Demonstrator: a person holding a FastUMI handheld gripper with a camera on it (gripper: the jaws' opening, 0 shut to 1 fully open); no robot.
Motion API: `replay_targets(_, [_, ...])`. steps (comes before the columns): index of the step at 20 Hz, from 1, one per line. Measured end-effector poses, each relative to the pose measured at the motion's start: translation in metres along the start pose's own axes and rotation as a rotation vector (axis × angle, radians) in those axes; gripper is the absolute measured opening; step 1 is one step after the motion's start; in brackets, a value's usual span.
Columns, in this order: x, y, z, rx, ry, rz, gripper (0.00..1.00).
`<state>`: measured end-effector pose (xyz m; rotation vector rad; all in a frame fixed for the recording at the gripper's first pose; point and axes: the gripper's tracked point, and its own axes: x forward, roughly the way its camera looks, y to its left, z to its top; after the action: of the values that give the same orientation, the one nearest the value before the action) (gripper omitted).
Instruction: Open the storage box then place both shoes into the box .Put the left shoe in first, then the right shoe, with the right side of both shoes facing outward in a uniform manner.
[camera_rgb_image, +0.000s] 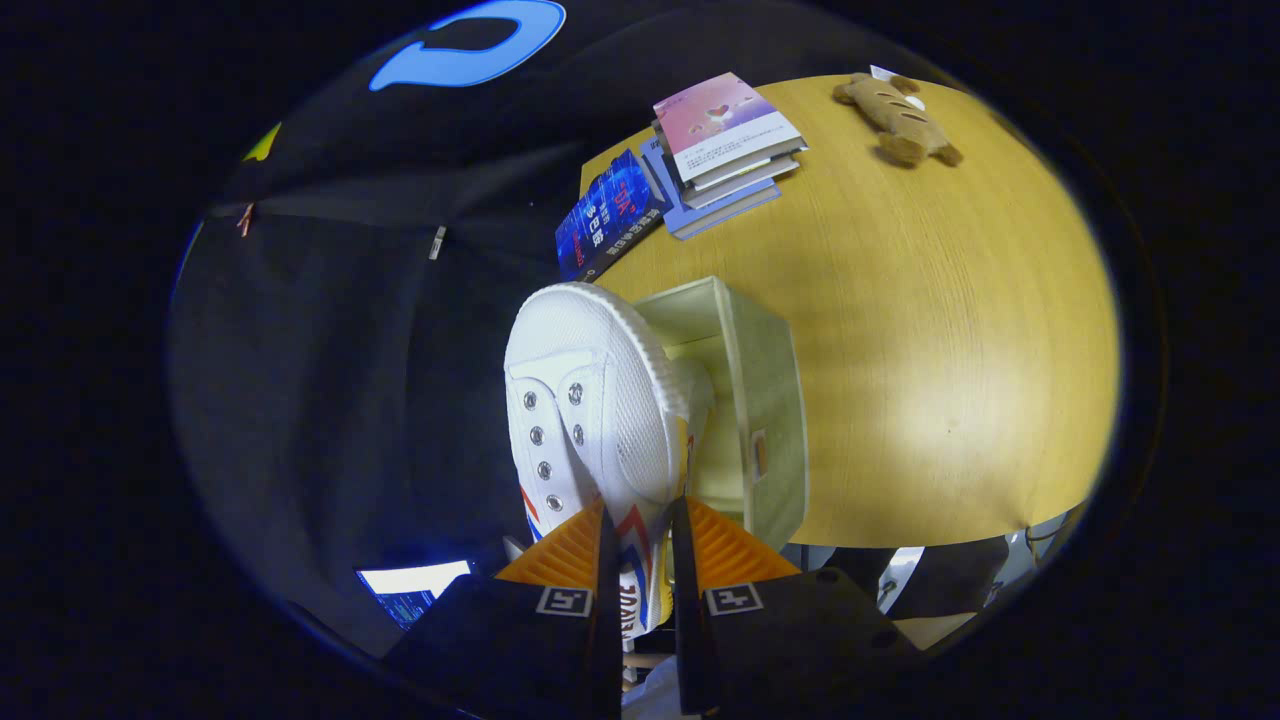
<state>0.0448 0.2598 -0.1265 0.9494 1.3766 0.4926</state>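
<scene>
Claw (640, 520): both fingers (560, 550) pinched tight on the white shoe (590, 400), one either side of its side wall near the collar, where red and blue stripes show. Only a narrow slot remains between the fingers, and the shoe's fabric fills it. Firm hold.

Shoe: white canvas sneaker with metal eyelets in two rows, no laces seen. It extends straight ahead of the claw, its toe cap farthest from the fingers, its upper facing the camera. The rubber rim of the sole runs along the side nearest the box.

Storage box (765, 400): pale, open-topped, standing on the wooden surface (950, 350). It sits just beside the shoe and slightly behind it; the shoe overlaps the box's near wall and part of its opening. Whether the shoe touches the box cannot be told. A small tag shows on the box's outer face.

Beyond the box, at the far side of the surface: a stack of books (725, 150), with a blue book (610, 215) lying beside it. Well apart from those, a brown plush toy (895, 120).
</scene>
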Motion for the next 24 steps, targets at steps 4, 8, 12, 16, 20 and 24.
replay_targets(4, [0.039,-0.017,-0.004,-0.016,0.040,-0.141,0.26])
replay_targets(8, [0.065,-0.041,-0.006,-0.017,0.099,-0.261,0.26])
replay_targets(12, [0.077,-0.048,-0.006,-0.022,0.136,-0.285,0.26])
replay_targets(16, [0.080,-0.034,-0.012,-0.021,0.158,-0.231,0.38])
replay_targets(20, [0.072,-0.023,-0.011,-0.015,0.158,-0.177,0.68])
replay_targets(24, [0.061,-0.018,-0.004,0.002,0.119,-0.133,0.90])
